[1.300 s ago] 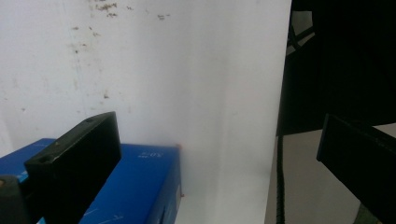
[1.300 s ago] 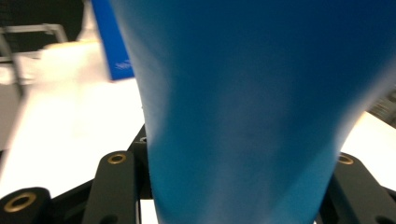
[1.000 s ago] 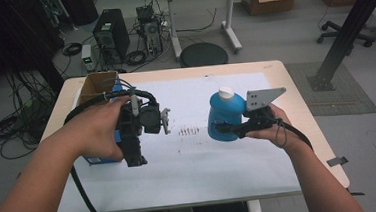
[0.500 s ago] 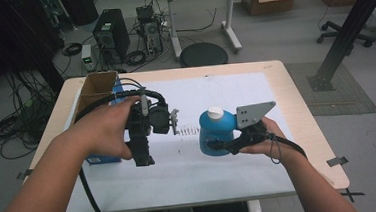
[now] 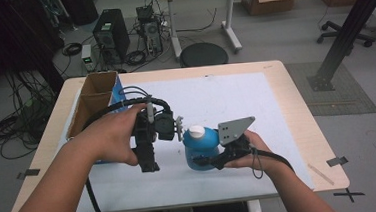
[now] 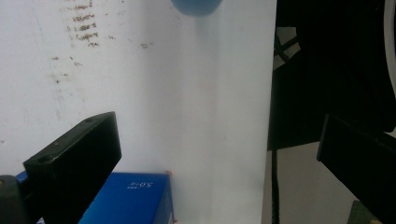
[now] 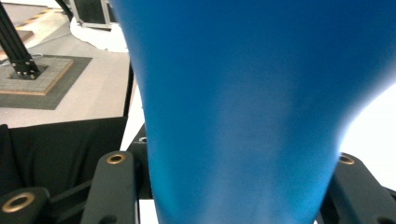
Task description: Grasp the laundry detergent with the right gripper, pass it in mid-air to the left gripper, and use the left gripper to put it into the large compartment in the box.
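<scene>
Black left hand-held gripper (image 5: 147, 156) trailing thick black cable, black right hand-held gripper (image 5: 206, 160) wearing grey three-cornered plate, brass-ringed screw holes showing, forearms going sleeveless

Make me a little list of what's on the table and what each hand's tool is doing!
held thing: round blue plastic bottle with a white cap
right tool: shut on the bottle's body
left tool: open, nothing between its jaws, beside the bottle
surface: white sheet on the light wooden table
back left: open brown cardboard box
near left tool: blue box with white print
</scene>
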`<state>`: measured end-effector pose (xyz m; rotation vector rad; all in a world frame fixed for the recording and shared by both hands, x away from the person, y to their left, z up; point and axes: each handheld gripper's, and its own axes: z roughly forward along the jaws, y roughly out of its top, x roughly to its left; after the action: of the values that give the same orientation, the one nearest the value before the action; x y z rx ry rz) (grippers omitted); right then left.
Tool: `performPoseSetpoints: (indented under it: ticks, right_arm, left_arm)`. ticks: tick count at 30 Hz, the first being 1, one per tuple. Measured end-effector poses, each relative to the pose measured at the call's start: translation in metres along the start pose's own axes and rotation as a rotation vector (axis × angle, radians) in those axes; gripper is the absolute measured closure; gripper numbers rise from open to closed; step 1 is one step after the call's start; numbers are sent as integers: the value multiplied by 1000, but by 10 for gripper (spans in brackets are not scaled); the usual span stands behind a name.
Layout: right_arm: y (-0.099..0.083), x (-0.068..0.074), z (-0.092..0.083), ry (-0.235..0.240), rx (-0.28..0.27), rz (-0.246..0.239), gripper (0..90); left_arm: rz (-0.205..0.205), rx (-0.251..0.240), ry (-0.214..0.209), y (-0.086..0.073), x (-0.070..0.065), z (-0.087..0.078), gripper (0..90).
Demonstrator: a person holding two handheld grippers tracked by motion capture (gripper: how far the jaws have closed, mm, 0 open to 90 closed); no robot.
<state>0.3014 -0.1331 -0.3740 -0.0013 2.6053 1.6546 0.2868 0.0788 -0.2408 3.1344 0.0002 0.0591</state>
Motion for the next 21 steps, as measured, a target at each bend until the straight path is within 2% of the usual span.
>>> performPoseSetpoints:
  ticks: [9,21]
  right_arm:
    - [-1,8,29,30,-13,-1,453]
    - [5,10,52,40,-14,-3,454]
  left_arm:
    - [-2,-4,-7,-1,-2,5,2]
    - [6,-6,-8,3,-4,5,2]
